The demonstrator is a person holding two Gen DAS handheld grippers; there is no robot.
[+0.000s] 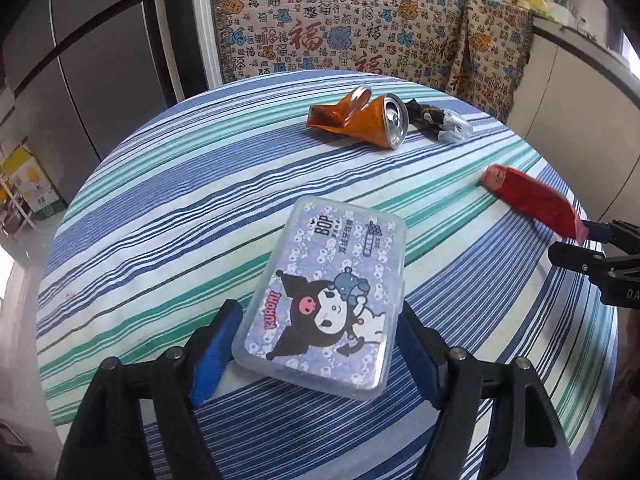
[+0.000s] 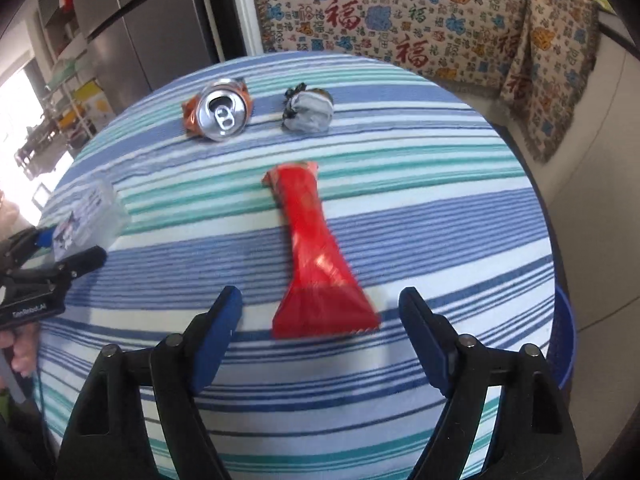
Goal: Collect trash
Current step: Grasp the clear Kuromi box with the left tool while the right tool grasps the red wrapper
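A clear plastic box with a cartoon label (image 1: pixel 324 300) lies on the striped tablecloth (image 1: pixel 160 216), its near end between the wide-open fingers of my left gripper (image 1: pixel 318 320), not gripped. A red wrapper (image 2: pixel 316 256) lies on the cloth with its near end between the open fingers of my right gripper (image 2: pixel 320 312); it also shows in the left wrist view (image 1: pixel 532 200). A crushed orange can (image 2: pixel 220 114) and a crumpled grey-black wrapper (image 2: pixel 308 112) lie farther back. The box (image 2: pixel 90 216) and left gripper (image 2: pixel 64 254) show at the left of the right wrist view.
The round table's edge curves close on all sides. A blue bin rim (image 2: pixel 566 344) shows below the table's right edge. A patterned blanket (image 1: pixel 340 20) drapes furniture behind the table. A grey fridge (image 1: pixel 80 64) stands at the left.
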